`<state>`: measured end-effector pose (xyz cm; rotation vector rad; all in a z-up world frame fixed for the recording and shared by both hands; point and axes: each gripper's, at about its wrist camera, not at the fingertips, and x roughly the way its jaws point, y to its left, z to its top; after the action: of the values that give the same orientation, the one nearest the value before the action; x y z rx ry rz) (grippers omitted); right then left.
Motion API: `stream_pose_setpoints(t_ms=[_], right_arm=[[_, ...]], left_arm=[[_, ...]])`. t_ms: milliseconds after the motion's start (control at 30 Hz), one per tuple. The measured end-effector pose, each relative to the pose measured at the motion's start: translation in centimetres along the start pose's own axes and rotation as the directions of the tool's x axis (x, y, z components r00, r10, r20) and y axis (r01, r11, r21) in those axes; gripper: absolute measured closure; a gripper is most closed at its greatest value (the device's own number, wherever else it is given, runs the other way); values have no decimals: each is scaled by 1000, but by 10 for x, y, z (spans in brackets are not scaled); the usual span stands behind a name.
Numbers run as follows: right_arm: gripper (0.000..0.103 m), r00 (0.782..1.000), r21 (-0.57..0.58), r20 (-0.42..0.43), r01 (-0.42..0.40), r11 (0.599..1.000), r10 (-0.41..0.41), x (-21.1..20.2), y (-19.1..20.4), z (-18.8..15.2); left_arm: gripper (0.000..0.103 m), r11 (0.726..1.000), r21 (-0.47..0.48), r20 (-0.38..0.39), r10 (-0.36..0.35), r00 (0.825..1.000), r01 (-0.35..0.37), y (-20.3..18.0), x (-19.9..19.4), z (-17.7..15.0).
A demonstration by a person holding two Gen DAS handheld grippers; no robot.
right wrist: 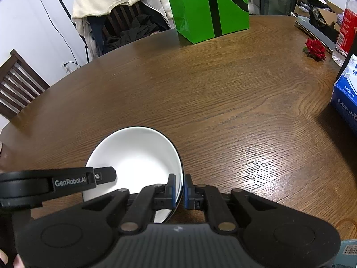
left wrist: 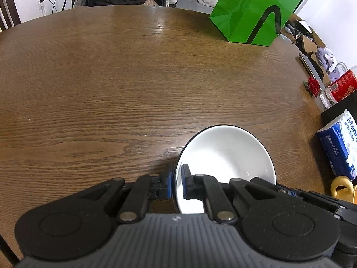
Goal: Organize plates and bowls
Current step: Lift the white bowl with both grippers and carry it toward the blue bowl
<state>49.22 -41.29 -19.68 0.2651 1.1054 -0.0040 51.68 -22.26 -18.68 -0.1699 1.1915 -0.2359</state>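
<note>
The white bowl (left wrist: 225,156) sits low in both frames on the wooden table (left wrist: 111,78). The left gripper (left wrist: 177,184) clamps its left rim; the right gripper (right wrist: 179,191) clamps its right rim, fingers narrow.

Both hand-held grippers (left wrist: 177,184) (right wrist: 179,192) angle downward, jaws clamped.

Broad bare table (left wrist: 111,78) ahead; green bag (left wrist: 252,11) at far edge
</note>
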Motion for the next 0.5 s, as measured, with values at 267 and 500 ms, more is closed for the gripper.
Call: stream_pose_setpoints(t_ms=[267,500], right_arm=[[96,1000,1,7,1,1000,-1,-5,-1,-1],[96,1000,-4,12,-2,1000,2,-10,0,0]], left_arm=[[94,1000,-2,4,-2,1000,2,2,-6,0],[94,1000,-4,13,-1,1000,1,4,-14,0]])
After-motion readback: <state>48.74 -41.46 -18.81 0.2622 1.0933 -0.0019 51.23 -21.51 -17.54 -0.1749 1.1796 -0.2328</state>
